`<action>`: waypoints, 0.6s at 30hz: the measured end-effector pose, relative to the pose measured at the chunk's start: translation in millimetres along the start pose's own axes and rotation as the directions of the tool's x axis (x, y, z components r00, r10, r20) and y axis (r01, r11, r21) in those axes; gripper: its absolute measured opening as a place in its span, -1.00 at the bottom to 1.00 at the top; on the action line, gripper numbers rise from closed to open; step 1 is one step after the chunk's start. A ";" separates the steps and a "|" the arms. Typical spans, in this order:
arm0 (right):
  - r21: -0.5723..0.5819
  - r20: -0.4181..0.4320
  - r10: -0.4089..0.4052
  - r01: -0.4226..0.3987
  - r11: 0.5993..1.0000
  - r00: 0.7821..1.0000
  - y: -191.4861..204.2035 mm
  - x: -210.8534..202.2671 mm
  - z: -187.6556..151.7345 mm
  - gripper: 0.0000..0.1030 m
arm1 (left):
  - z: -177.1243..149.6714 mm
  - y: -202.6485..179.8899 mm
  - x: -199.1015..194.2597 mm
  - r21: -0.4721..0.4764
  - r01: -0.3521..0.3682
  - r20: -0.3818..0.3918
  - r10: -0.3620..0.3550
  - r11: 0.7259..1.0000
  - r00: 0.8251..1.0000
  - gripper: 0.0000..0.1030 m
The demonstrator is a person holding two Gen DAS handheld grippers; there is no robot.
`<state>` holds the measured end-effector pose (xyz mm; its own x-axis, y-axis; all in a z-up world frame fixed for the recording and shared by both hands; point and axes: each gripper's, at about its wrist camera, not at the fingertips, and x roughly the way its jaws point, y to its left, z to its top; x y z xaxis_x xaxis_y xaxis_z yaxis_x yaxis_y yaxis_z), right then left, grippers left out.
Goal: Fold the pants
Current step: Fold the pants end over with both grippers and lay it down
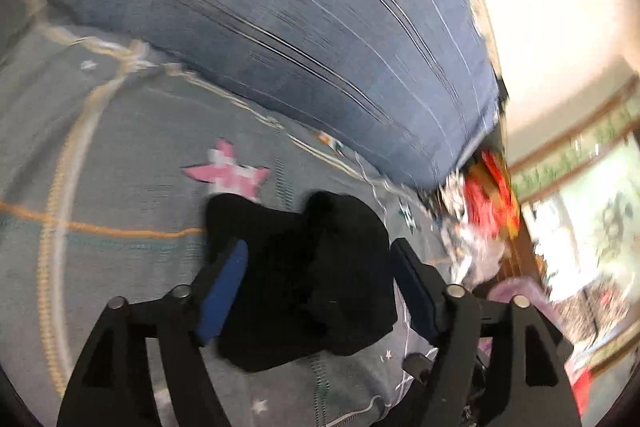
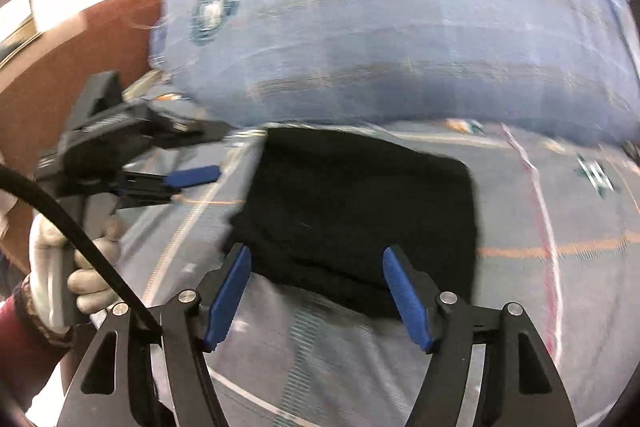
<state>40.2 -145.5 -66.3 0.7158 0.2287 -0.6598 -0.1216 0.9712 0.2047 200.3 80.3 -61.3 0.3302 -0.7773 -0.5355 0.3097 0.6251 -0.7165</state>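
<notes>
The black pants [image 2: 360, 215] lie folded into a compact block on the grey patterned bedsheet [image 2: 560, 211]. In the left wrist view the pants [image 1: 304, 283] sit between the wide-spread blue pads of my left gripper [image 1: 316, 259], which is open. My right gripper [image 2: 316, 263] is open too, its fingers spread just over the near edge of the pants. The left gripper also shows in the right wrist view [image 2: 192, 175], held by a gloved hand to the left of the pants. Both views are motion-blurred.
A big blue checked pillow [image 1: 300, 27] lies just behind the pants, also in the right wrist view [image 2: 400, 27]. A brown headboard [image 2: 80, 59] is at the left. Colourful clutter [image 1: 488, 199] sits beyond the bed edge. The sheet has a pink star [image 1: 228, 171].
</notes>
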 end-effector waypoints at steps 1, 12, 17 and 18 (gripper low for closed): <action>0.029 -0.006 -0.006 0.006 1.000 1.000 -7.6 0.2 -3.3 0.43 | -0.5 -6.4 9.0 0.021 -0.023 -0.017 0.023 1.000 1.000 0.45; 0.168 0.021 -0.044 0.040 0.985 0.999 -62.0 -15.7 -12.0 0.43 | -9.9 -9.0 12.5 0.000 -0.228 -0.082 0.228 0.974 0.970 -0.81; 0.210 -0.007 -0.026 0.027 0.977 1.000 -69.6 -0.5 -16.7 0.43 | -10.9 28.0 19.5 -0.116 -0.279 -0.120 0.266 0.953 0.957 -0.70; 0.216 -0.011 -0.016 0.018 0.976 1.000 -69.1 1.0 -17.0 0.43 | -9.7 34.6 16.7 -0.169 -0.232 -0.122 0.213 0.958 0.969 -0.68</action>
<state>37.6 -211.2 -93.5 0.7103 0.2138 -0.6707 0.0425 0.9380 0.3440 207.8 88.2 -99.4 0.2773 -0.6289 -0.7263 0.0693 0.7671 -0.6378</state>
